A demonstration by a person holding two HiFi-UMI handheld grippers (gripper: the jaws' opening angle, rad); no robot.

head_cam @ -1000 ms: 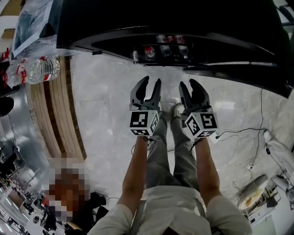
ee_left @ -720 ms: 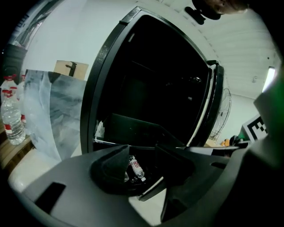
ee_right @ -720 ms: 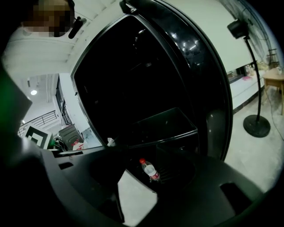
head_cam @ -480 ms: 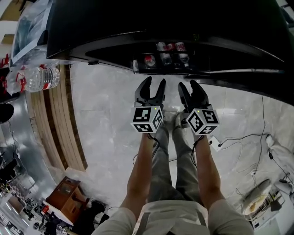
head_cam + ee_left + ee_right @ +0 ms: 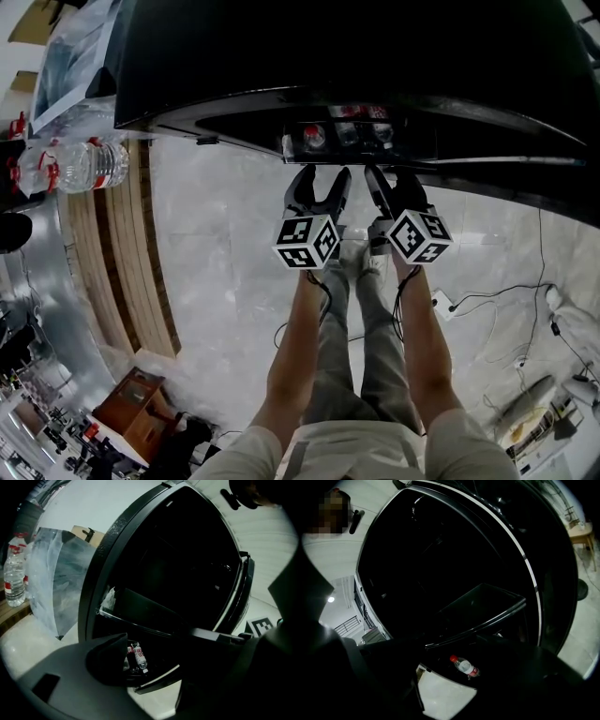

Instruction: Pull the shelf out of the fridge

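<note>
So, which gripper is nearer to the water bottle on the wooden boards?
Left. In the head view, the left gripper is to the right of the water bottle; the right gripper is beyond it, farther away. Both are opening their jaws, with nothing between them.

Pale marble floor (image 5: 216,244); wooden slats (image 5: 127,253) left.

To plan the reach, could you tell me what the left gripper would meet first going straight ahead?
Likely the front rim of the bottle tray; the left gripper, jaws opening and empty, aims there, though depth is unclear.

left gripper (image 5: 320,187), right gripper (image 5: 389,186), jaws opening, empty
</note>
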